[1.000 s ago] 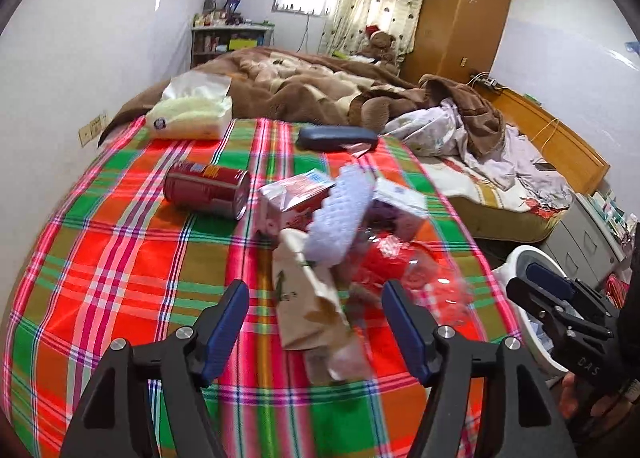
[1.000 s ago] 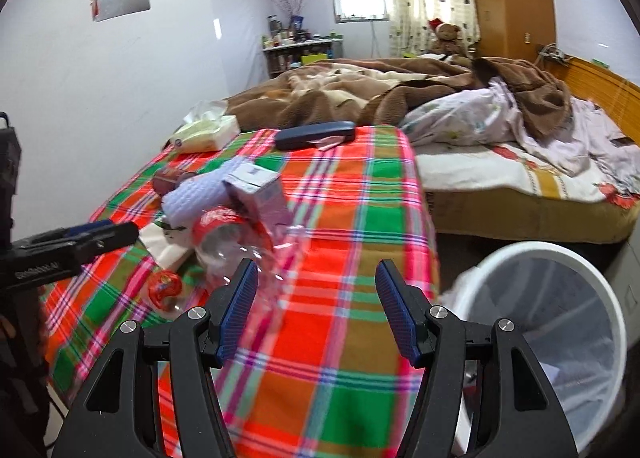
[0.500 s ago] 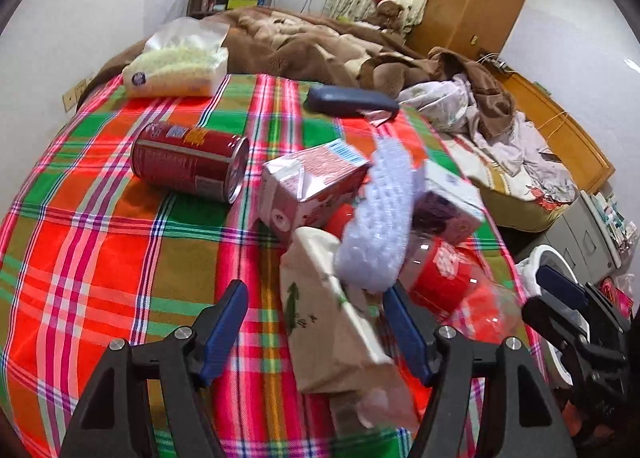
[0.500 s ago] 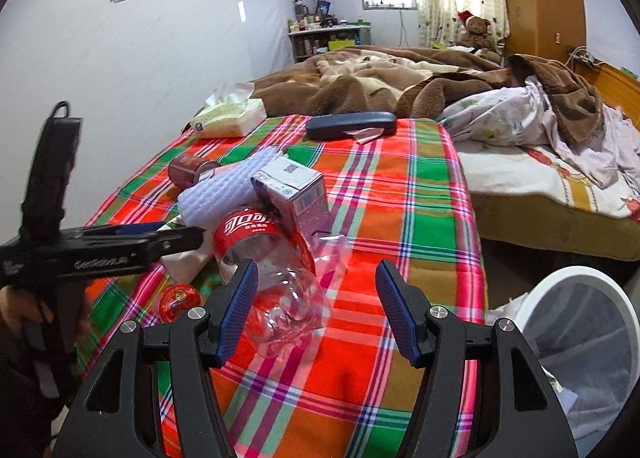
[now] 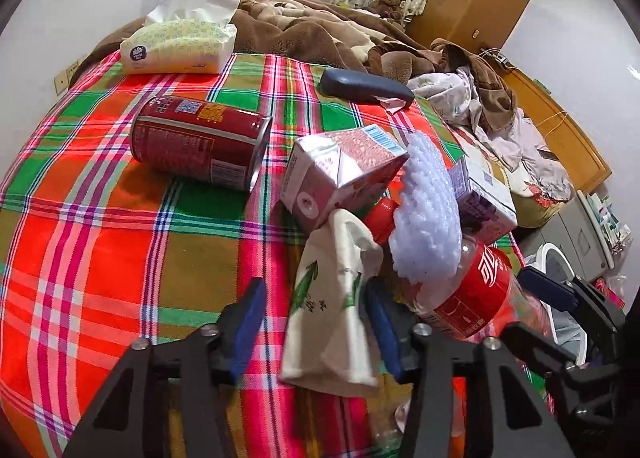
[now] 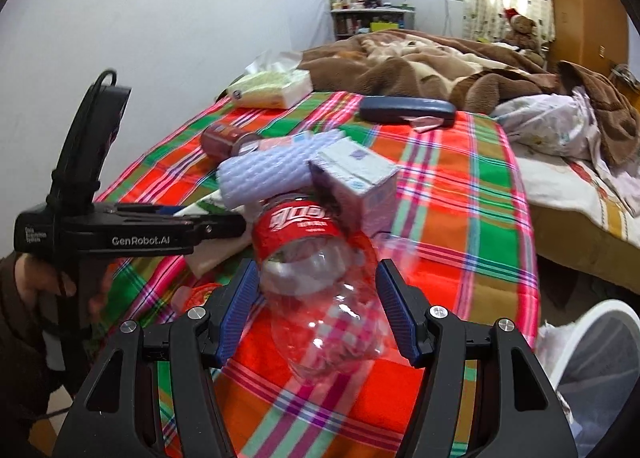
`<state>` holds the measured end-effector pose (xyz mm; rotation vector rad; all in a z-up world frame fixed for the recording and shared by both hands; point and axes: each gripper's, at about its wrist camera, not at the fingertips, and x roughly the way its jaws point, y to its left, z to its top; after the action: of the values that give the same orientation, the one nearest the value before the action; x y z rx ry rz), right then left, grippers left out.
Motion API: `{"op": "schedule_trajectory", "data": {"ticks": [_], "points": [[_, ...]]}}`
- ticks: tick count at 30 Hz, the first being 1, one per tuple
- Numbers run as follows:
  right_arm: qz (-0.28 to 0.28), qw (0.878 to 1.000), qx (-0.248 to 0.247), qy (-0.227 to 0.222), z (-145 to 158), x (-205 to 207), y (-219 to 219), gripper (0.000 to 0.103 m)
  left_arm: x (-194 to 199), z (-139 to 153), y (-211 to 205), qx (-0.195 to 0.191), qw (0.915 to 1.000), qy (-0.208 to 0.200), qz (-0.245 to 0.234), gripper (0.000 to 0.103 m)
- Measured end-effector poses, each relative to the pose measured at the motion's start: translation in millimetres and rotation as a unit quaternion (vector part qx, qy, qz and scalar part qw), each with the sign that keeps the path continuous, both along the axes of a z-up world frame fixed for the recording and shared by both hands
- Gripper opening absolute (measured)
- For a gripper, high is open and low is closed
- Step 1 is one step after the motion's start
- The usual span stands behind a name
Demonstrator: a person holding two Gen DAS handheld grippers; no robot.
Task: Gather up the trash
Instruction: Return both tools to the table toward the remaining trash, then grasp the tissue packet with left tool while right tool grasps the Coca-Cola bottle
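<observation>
- Trash lies heaped on the plaid-covered bench (image 5: pixel 100 242), toward its right edge, and we list the pieces below.
- Left gripper (image 5: pixel 316 322): our jaws stand spread on either side of a crumpled paper bag (image 5: pixel 332 314) with green print; whether the blue pads touch it, we cannot tell.
- Right gripper (image 6: pixel 320 310): our jaws stand spread around the clear base of a plastic bottle (image 6: pixel 316 270) with a red label, which lies on its side; neither pad presses it visibly.
- White foam netting (image 5: pixel 428 218) rests over the bottle's upper end, beside the paper bag.
- Pink drink carton (image 5: pixel 340 174), tipped over, touches the netting on its left.
- Purple-and-white carton (image 6: pixel 356 182) lies against the bottle on its far side.
- Red can (image 5: pixel 200 142) lies on its side, apart from the heap, to the left.
- Tissue pack (image 5: pixel 180 46) sits at the far left corner of the bench.
- Dark blue case (image 5: pixel 364 86) lies at the far edge, near the brown blanket (image 5: pixel 320 30) of the bed.
- White bin (image 6: pixel 600 346) stands on the floor below the bench's right edge.
</observation>
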<state>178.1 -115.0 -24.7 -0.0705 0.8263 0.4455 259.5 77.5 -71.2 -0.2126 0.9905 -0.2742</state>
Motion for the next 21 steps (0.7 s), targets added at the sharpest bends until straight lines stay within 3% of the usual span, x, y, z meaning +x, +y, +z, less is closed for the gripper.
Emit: {"op": "schedule_trajectory", "data": {"ticks": [9,12,16,21], "points": [[0.020,0.999,-0.026,0.019,-7,11,18,0.063,-4,-2,8,0.003,1.0000,0.002,-0.005,0.046],[0.023,0.999,-0.032,0.024,-8,14,21,0.063,-2,-1,9,0.005,0.9999,0.002,-0.010,0.049],[0.020,0.999,-0.029,0.030,-8,17,20,0.063,4,-2,3,0.018,0.9996,0.006,-0.023,0.063],[0.024,0.998,-0.041,0.033,-7,15,22,0.063,5,-2,-6,0.045,0.9985,0.005,-0.031,0.064]]}}
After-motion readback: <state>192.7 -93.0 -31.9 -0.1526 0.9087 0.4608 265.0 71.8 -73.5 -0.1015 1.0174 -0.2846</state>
